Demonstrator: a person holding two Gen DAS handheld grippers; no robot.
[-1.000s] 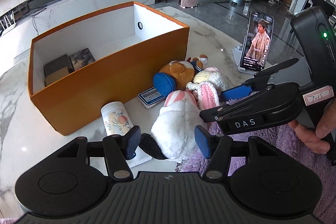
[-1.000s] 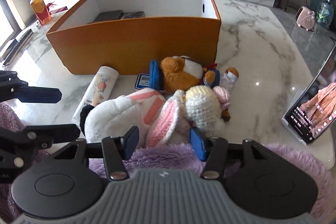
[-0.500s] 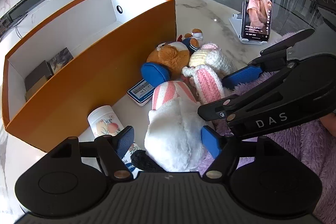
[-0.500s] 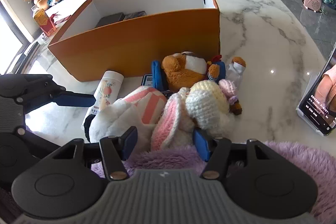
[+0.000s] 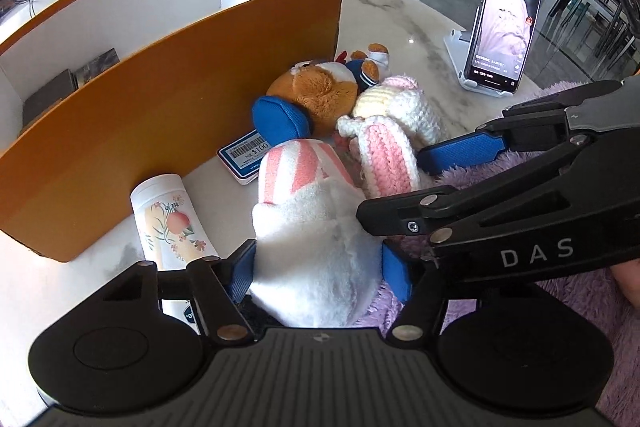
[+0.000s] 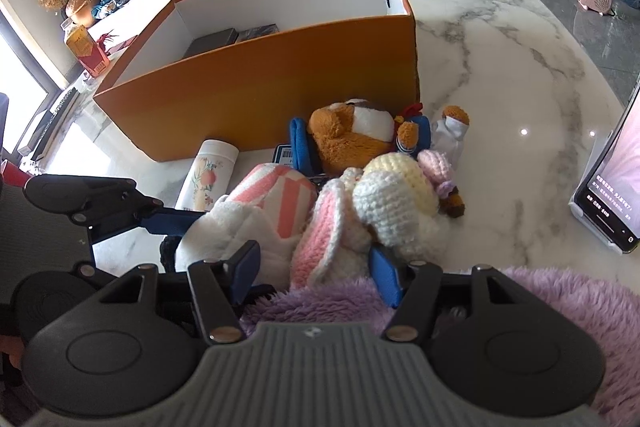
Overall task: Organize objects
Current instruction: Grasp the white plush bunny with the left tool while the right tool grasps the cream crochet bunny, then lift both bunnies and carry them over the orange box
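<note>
Left wrist view had us right down on the white plush (image 5: 316, 251), with our left claw (image 5: 318, 271) astride it. Its blue pads sat against the plush's flanks, having just closed in from a wider spread, so we were clamped on that plush. The striped pink-and-white end of the plush pointed away from us toward the price tag card (image 5: 244, 157) on the marble counter (image 5: 408, 23).

Beside the plush on its left lay the floral white canister (image 5: 172, 223) on its side, near the front wall of the orange box (image 5: 160, 115). Two dark flat items rested inside the box at its far left.

Right wrist view showed our right claw (image 6: 316, 267) spread around the pink crocheted ear (image 6: 320, 235) of the knitted bunny (image 6: 396, 195). Its jaws had just been easing apart, and whether the pads touched the yarn we could not tell. Behind the bunny lay the brown plush (image 6: 348, 135) with its blue part, close to the box corner.

A purple fuzzy fabric (image 6: 540, 307) covered the near edge, and a phone (image 5: 506, 23) stood lit on its stand to the right.
</note>
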